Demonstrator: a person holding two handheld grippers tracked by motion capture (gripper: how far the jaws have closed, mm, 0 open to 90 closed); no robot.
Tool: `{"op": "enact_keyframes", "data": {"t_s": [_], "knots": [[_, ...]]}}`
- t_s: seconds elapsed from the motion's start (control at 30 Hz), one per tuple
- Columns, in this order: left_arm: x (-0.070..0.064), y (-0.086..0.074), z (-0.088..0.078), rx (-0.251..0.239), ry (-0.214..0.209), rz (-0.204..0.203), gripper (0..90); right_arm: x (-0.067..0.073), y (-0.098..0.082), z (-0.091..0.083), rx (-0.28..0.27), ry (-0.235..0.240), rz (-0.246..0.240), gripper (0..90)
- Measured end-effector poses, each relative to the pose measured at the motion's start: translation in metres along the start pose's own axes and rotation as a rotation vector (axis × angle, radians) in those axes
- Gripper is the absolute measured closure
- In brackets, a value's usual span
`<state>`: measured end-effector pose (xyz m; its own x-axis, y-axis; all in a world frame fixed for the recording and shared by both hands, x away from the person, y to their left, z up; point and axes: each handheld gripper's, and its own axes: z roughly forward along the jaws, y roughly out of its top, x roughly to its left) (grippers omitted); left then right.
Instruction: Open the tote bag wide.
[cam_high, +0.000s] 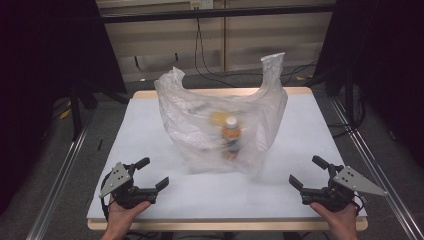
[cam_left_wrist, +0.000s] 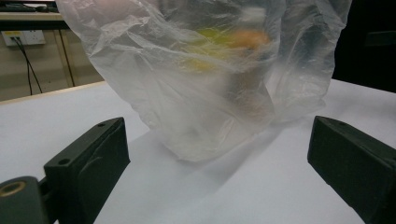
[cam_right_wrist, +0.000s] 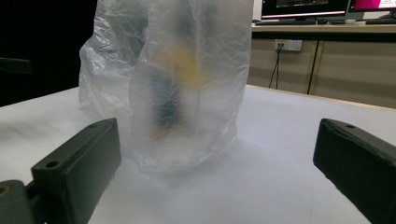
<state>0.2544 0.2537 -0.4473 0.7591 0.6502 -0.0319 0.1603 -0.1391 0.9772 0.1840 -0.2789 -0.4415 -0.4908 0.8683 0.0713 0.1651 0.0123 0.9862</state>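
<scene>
Both hands low, left gripper (cam_high: 154, 174) and right gripper (cam_high: 305, 172) seemingly agape toward bag (cam_high: 220, 125)

A white-topped table (cam_high: 150, 130) with a pale wooden edge is carrying a clear plastic bag (cam_high: 200, 125) standing at its centre, its two handles sticking up at eleven and one o'clock.

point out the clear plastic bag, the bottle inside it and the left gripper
clear crinkled plastic bag (cam_high: 182, 112), high view, on its left wall
orange bottle with white cap (cam_high: 231, 134), high view, on its body seen through the bag
left gripper (cam_high: 152, 173), high view, midway between its open fingertips
</scene>
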Motion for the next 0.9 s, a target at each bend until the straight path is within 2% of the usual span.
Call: {"op": "enact_keyframes", "data": {"t_s": [0.03,0.1,0.13,0.17,0.2,0.23,0.27,0.33,0.37,0.43,0.53,0.57,0.6,0.63,0.67,0.7,0.73,0.77,0.8,0.83,0.9], "knots": [[-0.001,-0.001,0.0,0.001,0.001,-0.013,5.7,0.0,0.0,0.0,0.004,0.002,-0.005,0.9],[0.001,0.0,-0.001,0.02,0.006,-0.004,5.9,0.001,0.0,0.001,0.009,0.0,-0.006,1.1],[0.001,0.0,-0.001,0.005,0.004,-0.047,7.7,0.001,-0.001,0.002,0.01,0.002,-0.004,1.9],[0.001,0.0,-0.001,0.005,0.004,-0.047,8.5,0.001,-0.001,0.002,0.01,0.002,-0.004,1.9],[0.005,0.001,-0.003,0.034,0.013,-0.031,8.5,0.001,-0.001,0.002,0.011,-0.004,-0.005,2.6],[0.005,0.001,-0.003,0.037,0.015,-0.044,9.3,0.001,-0.001,0.002,0.016,-0.005,-0.004,5.7],[0.007,0.0,-0.003,0.049,0.007,-0.053,14.1,0.001,-0.001,0.003,0.021,-0.007,0.003,8.6],[0.008,0.001,-0.004,0.057,0.006,-0.047,15.8,0.001,-0.001,0.004,0.024,-0.01,0.004,11.0],[0.007,0.001,-0.002,0.046,-0.015,-0.087,23.3,0.001,-0.001,0.004,0.031,-0.003,0.0,15.8],[0.009,0.001,-0.002,0.058,-0.016,-0.073,24.0,0.002,-0.001,0.005,0.031,-0.008,-0.001,19.0],[0.008,0.002,-0.002,0.056,-0.013,-0.104,33.0,0.002,0.001,0.006,0.049,0.024,-0.015,33.3],[0.009,0.002,-0.002,0.058,-0.017,-0.106,33.0,0.002,0.001,0.006,0.049,0.024,-0.015,33.3],[0.011,0.003,-0.002,0.071,-0.028,-0.093,36.0,0.002,0.002,0.007,0.052,0.035,-0.014,36.9],[0.009,0.003,-0.002,0.065,-0.033,-0.105,42.9,0.002,0.003,0.007,0.045,0.04,-0.009,42.2],[0.009,0.003,-0.002,0.065,-0.033,-0.105,46.0,0.002,0.003,0.007,0.045,0.04,-0.009,42.2],[0.009,0.004,-0.002,0.072,-0.053,-0.103,46.0,0.003,0.004,0.008,0.043,0.045,-0.008,45.4],[0.009,0.004,-0.002,0.086,-0.051,-0.093,49.0,0.003,0.006,0.008,0.044,0.057,-0.005,48.7],[0.008,0.005,-0.001,0.081,-0.055,-0.104,51.0,0.003,0.007,0.009,0.04,0.069,0.003,51.4],[0.008,0.005,0.0,0.09,-0.08,-0.107,52.4,0.003,0.009,0.01,0.043,0.093,-0.009,58.8],[0.009,0.005,0.001,0.091,-0.09,-0.121,52.7,0.004,0.01,0.012,0.042,0.103,-0.007,60.6],[0.006,0.008,0.003,0.111,-0.091,-0.1,57.7,0.005,0.011,0.014,0.053,0.126,-0.012,65.1]]}}
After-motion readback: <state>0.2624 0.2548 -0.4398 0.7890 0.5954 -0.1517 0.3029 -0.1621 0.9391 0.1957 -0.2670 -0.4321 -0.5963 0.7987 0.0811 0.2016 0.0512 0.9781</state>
